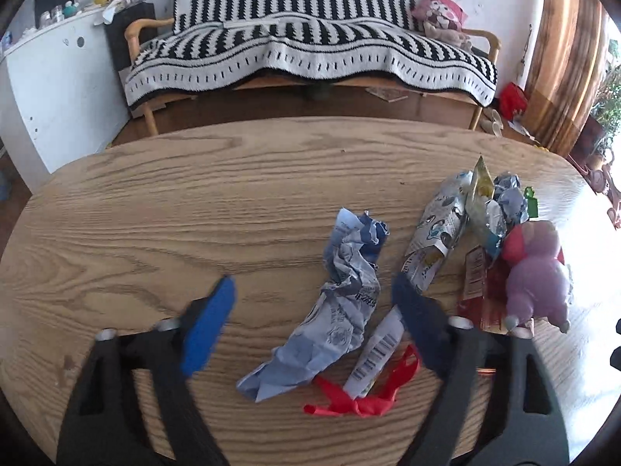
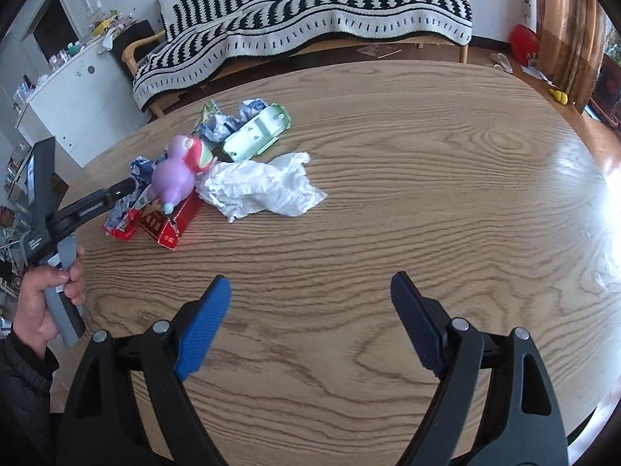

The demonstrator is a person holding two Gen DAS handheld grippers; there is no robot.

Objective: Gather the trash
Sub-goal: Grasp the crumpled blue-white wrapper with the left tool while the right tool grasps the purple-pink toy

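Left gripper [image 1: 314,291] spread wide over crumpled blue wrapper [image 1: 337,303]; right gripper [image 2: 310,291] spread, well apart from purple plush toy [image 2: 172,174].

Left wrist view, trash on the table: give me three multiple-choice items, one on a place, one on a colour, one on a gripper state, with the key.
1. Where does the crumpled blue-and-white wrapper lie?
A. between the left gripper's fingers
B. on the sofa
C. on the floor

2. What colour is the burst balloon?
A. green
B. red
C. yellow

3. How does the right gripper stand?
A. shut on the white tissue
B. shut on nothing
C. open over bare wood

Key: A, it lies on the table in the gap between the fingers; B, plainly red; C, fingers apart, tissue far ahead.
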